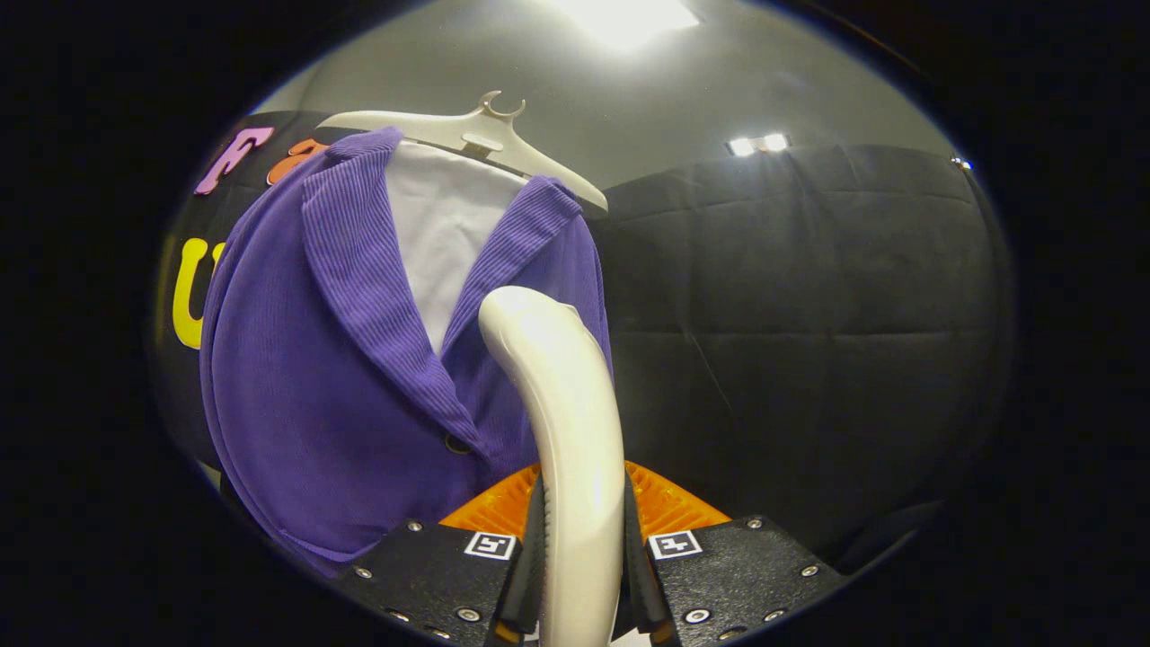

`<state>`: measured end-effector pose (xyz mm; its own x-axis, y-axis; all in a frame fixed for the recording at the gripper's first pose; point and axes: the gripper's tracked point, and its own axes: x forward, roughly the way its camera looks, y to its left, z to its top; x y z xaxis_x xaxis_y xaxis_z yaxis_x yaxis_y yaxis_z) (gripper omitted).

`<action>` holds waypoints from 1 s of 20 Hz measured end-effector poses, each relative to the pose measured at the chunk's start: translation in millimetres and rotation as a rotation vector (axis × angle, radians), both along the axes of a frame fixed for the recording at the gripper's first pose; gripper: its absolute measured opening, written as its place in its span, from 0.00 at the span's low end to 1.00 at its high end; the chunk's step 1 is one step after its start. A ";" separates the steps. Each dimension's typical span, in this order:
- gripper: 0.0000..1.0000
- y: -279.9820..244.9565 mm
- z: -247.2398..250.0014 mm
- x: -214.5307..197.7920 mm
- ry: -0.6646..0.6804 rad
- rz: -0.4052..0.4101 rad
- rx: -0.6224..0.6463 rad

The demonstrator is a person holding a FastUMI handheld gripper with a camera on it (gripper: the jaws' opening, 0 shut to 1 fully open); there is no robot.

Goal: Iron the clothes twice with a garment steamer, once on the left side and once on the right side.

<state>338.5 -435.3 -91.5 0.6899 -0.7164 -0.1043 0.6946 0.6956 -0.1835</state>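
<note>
While clamped on steamer handle, claw against purple jacket.

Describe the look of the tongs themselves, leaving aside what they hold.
The tongs have two chunky, angular blocks with a matte textured surface, studded with small silver screw heads. Each block carries a small square black-and-white tag near its inner front corner. Ribbed orange plastic sits just ahead of the blocks.

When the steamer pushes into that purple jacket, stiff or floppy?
Probably floppy: the purple jacket is soft ribbed cloth draped from a hanger, so it likely gives and swings rather than resists. It hangs only from above, so it may rotate away. The gripper jaws are shut on the steamer.
</note>
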 end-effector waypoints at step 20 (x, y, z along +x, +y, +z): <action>0.39 -11.6 -151.4 -43.9 0.206 -0.064 0.130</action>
